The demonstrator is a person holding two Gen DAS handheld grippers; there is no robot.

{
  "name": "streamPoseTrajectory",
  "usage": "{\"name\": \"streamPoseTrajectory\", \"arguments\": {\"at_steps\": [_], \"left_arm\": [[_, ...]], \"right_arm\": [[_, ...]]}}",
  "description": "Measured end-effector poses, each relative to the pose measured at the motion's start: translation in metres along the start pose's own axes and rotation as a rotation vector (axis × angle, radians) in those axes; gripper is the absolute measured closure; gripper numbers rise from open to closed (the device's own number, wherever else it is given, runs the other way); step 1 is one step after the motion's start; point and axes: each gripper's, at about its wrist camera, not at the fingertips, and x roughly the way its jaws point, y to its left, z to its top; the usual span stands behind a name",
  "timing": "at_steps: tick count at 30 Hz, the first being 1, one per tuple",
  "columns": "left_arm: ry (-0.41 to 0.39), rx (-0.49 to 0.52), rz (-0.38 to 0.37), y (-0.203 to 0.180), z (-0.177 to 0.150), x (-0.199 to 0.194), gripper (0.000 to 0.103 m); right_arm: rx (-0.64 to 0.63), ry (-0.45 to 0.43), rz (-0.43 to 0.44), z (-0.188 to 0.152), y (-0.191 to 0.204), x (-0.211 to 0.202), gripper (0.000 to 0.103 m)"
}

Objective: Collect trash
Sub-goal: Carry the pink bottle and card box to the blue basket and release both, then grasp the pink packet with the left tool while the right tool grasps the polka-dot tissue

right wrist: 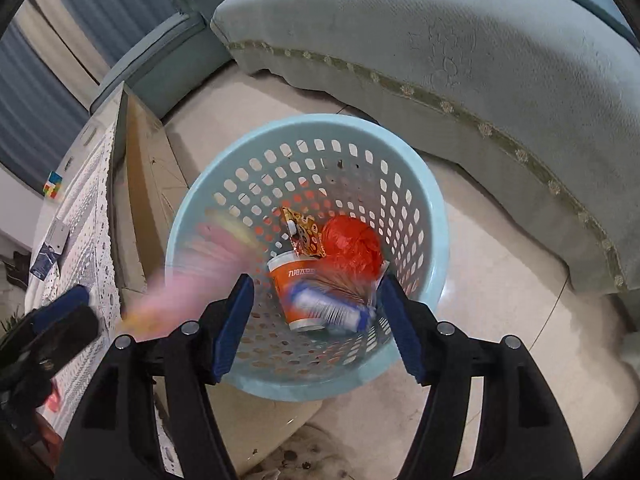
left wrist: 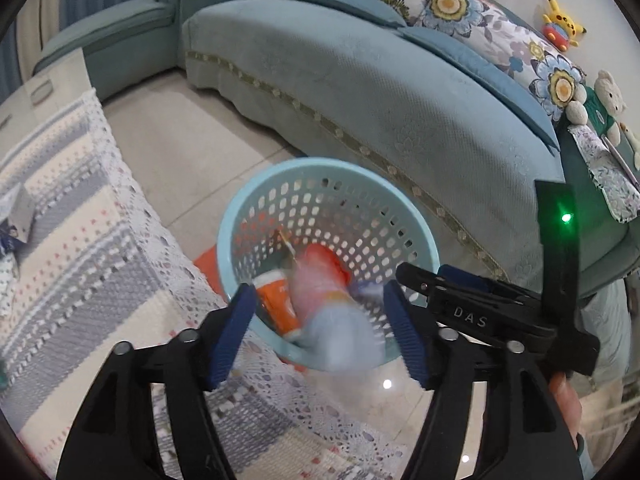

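A light blue perforated basket (left wrist: 240, 216) (right wrist: 432, 208) stands on the floor beside the table. Inside lie an orange paper cup (right wrist: 290, 276) (left wrist: 276, 300), a red crumpled bag (right wrist: 352, 244), a patterned snack wrapper (right wrist: 306, 234) and a blurred blue-white packet (right wrist: 332, 308). My left gripper (left wrist: 320, 336) is open above the basket; a blurred pink and pale blue item (left wrist: 332, 320) (right wrist: 200, 264) is in mid-air between its fingers, falling. My right gripper (right wrist: 316, 324) is open and empty over the basket; it also shows in the left wrist view (left wrist: 460, 292).
A table with a striped lace cloth (left wrist: 80, 240) (right wrist: 88, 208) is at left, holding small boxes (left wrist: 20, 212) and a colour cube (right wrist: 54, 186). A teal sofa (left wrist: 400, 100) (right wrist: 480, 40) with floral cushions and plush toys (left wrist: 560, 20) curves behind. Tiled floor (right wrist: 500, 300) surrounds the basket.
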Motion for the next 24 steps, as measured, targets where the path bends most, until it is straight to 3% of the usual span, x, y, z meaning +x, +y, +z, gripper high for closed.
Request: {"name": "streamPoseTrajectory", "arguments": {"at_steps": [7,15,24], "left_arm": [[-0.05,-0.042,-0.008,0.015,-0.003,-0.042,0.037],[-0.163,-0.116,0.028,0.05,-0.022,-0.12,0.037],[-0.296,-0.293,0.246,0.154,-0.1,-0.232,0.026]], "right_arm": [[-0.034,-0.018,0.048,-0.009,0.012,-0.016,0.041],[-0.197,-0.106,0.148,-0.016,0.085,-0.064,0.041],[-0.512,-0.212,0.294,-0.055,0.225,-0.093,0.041]]}}
